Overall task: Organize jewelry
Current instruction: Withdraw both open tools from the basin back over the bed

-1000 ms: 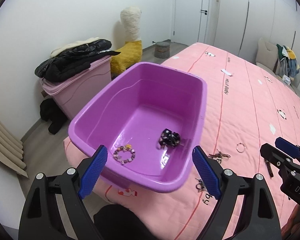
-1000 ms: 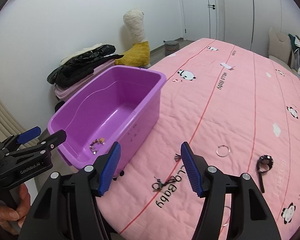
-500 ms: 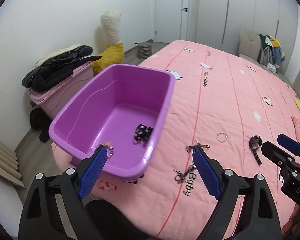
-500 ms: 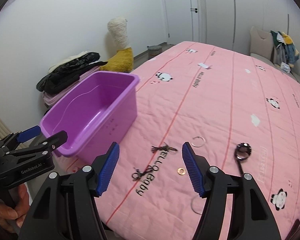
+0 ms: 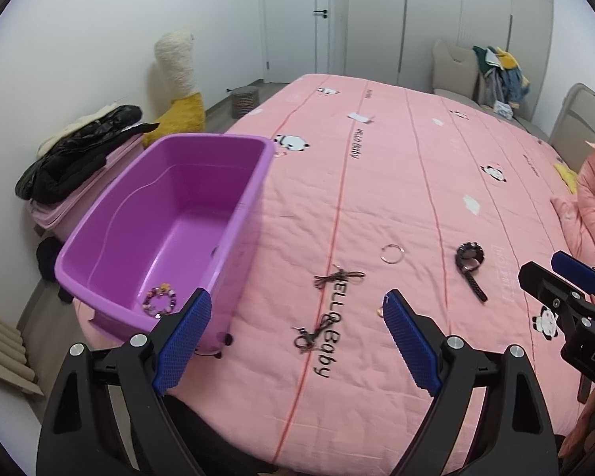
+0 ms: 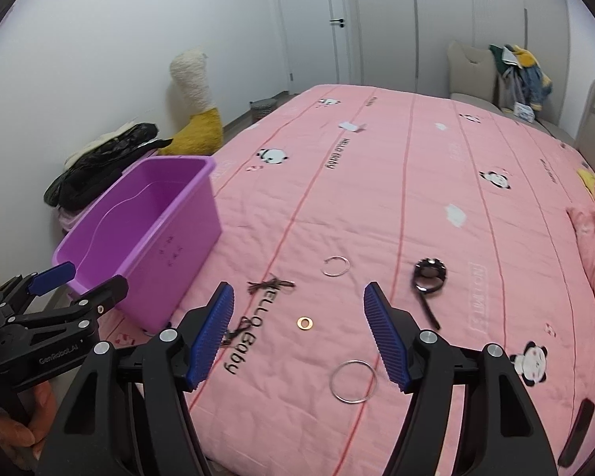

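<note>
Both grippers hung over the near edge of the pink quilted bedspread printed with pandas. The left gripper, black with blue ribbed pads, stood wide apart and held nothing; only bedspread showed between its fingers. The right gripper had just been widening its jaws, and they gaped empty above the quilt.

At the bed's left corner sat the purple rectangular plastic tub, and inside it, near the front wall, lay a beaded bracelet of mixed colours.

Out on the quilt the loose pieces lay scattered, well apart from the tub. A small copper-coloured ring rested just ahead of the right gripper, roughly between its pads. A large thin silver hoop lay nearer the camera, beside the right pad. A smaller silver hoop sat farther out, a dark tangled cord piece to its left, and a black watch-like band with a round face to its right. A second dark tangle lay on the printed lettering, between the left gripper's pads.
</note>
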A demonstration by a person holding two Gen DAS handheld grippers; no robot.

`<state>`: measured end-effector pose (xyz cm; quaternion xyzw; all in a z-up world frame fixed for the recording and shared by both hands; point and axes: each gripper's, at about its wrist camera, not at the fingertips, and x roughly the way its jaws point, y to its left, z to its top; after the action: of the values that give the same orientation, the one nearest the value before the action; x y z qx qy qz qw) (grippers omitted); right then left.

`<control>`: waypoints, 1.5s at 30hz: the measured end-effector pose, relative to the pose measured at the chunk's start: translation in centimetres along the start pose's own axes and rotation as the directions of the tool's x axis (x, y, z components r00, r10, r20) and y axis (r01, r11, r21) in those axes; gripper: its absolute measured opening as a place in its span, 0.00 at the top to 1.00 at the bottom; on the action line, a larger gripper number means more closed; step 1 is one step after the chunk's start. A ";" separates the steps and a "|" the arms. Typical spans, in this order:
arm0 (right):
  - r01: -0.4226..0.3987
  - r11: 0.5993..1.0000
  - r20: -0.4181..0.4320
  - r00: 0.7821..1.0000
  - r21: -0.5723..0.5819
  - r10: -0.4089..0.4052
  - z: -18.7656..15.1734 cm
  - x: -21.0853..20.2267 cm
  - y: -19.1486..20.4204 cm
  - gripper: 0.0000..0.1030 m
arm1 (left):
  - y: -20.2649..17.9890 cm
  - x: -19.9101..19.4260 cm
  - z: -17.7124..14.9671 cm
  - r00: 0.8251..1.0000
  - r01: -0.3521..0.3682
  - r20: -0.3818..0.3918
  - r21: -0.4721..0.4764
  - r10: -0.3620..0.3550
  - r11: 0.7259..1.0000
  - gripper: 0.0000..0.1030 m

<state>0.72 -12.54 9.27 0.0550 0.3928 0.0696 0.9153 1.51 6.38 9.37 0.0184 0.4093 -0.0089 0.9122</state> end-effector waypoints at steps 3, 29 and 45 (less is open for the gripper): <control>0.025 1.000 0.005 1.000 0.018 -0.025 -0.5 -0.5 -1.4 0.36 | -1.4 0.0 -0.2 1.000 0.018 0.003 0.020 -0.018 1.000 0.14; 0.123 0.984 -0.004 0.992 0.131 -0.124 -3.8 -2.1 -8.3 0.33 | -8.6 0.6 -1.1 0.997 0.079 -0.012 0.122 -0.078 0.989 0.14; 0.113 0.976 -0.063 0.993 0.184 -0.103 -5.6 -0.4 -10.5 0.33 | -9.2 2.5 -2.2 0.995 0.081 -0.066 0.136 -0.073 0.987 0.14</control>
<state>-2.73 -22.71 4.03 0.1176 0.4243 -0.0161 0.8977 1.23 -2.73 5.75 0.0663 0.4354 -0.0721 0.8949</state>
